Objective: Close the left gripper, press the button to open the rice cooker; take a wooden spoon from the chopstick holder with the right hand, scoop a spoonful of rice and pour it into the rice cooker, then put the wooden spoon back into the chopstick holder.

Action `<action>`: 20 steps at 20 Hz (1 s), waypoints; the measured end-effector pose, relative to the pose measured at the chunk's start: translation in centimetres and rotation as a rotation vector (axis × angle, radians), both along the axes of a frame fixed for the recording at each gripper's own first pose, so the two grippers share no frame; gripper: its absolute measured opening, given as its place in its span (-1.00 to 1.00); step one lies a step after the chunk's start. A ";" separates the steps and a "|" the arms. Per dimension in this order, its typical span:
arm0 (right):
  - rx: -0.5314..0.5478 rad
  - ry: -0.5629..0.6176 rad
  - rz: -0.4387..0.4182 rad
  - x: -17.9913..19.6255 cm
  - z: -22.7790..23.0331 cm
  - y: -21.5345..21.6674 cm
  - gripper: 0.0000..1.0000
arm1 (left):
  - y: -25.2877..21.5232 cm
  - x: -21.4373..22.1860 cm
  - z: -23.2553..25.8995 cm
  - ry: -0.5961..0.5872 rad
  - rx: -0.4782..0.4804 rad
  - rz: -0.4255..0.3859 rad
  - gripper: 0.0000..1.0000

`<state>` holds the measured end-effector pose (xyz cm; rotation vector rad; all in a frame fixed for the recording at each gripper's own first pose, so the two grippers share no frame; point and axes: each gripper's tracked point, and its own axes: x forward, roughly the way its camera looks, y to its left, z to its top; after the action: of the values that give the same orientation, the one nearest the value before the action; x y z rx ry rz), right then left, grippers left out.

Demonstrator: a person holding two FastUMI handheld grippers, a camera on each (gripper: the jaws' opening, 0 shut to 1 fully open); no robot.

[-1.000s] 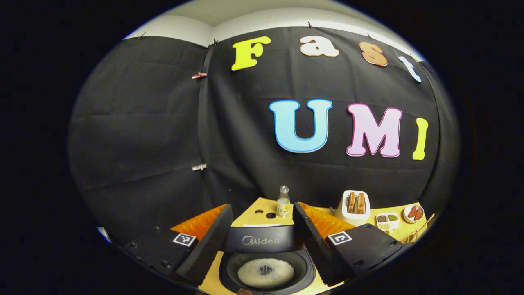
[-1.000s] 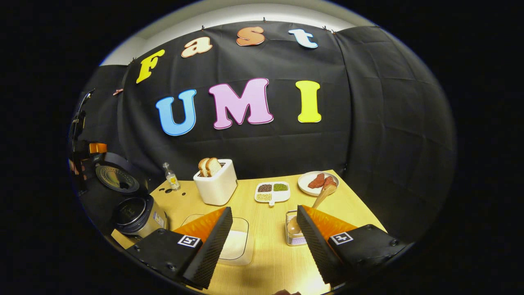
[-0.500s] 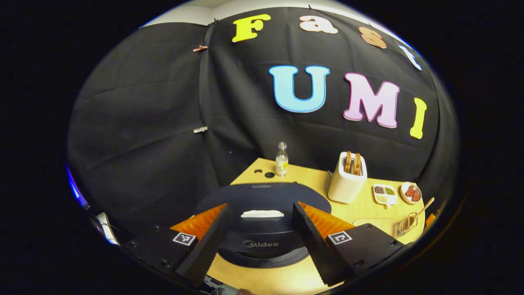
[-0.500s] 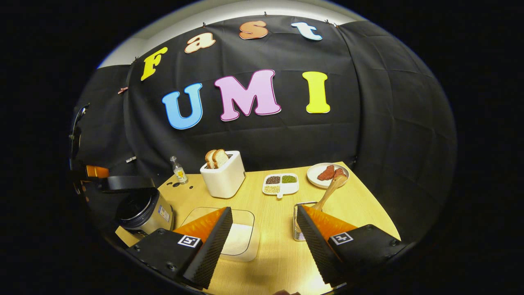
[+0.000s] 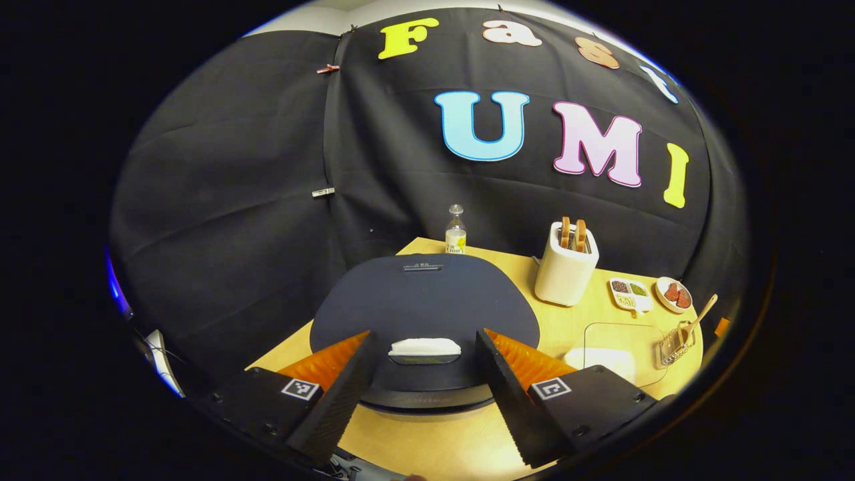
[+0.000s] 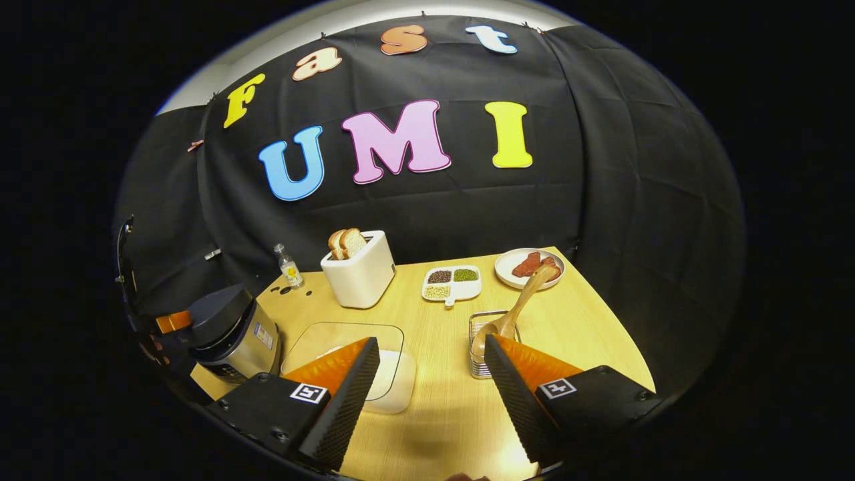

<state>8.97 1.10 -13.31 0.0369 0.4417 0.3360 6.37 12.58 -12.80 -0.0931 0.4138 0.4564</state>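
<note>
Left gripper (image 5: 422,394) spread wide and empty above the near rim of the rice cooker (image 5: 427,307), lid down, pale button (image 5: 425,346) between the fingers; right gripper (image 6: 431,394) likewise parted, holding nothing, low over the wooden table (image 6: 441,414). Just past the right fingers: clear rice container (image 6: 374,367) to the left, wire chopstick holder (image 6: 482,347) to the right with the wooden spoon (image 6: 518,310) leaning in it. Farther back: white toaster (image 6: 359,270) with bread, divided bean dish (image 6: 451,284), meat plate (image 6: 529,266), small bottle (image 6: 288,266) by the wall.
</note>
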 end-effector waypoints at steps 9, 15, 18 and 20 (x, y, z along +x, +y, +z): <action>0.031 0.018 0.052 0.1 -0.5 -1.7 0.97 | -0.4 -0.3 -2.1 0.018 0.020 0.002 1.00; 0.014 -0.058 0.066 0.8 2.2 -2.6 0.98 | -1.0 -0.3 -0.8 -0.034 0.011 0.002 0.98; 0.021 -0.184 0.003 0.7 6.7 -2.8 0.97 | -3.7 -0.8 4.6 -0.153 0.083 -0.098 0.92; 0.030 -0.243 -0.046 -0.2 9.3 -2.9 0.97 | -5.9 -1.0 7.9 -0.230 0.112 -0.169 0.92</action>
<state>8.76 -1.78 -4.06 0.0347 0.1945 0.2972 5.36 6.70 -4.95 -0.0016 0.1674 0.2976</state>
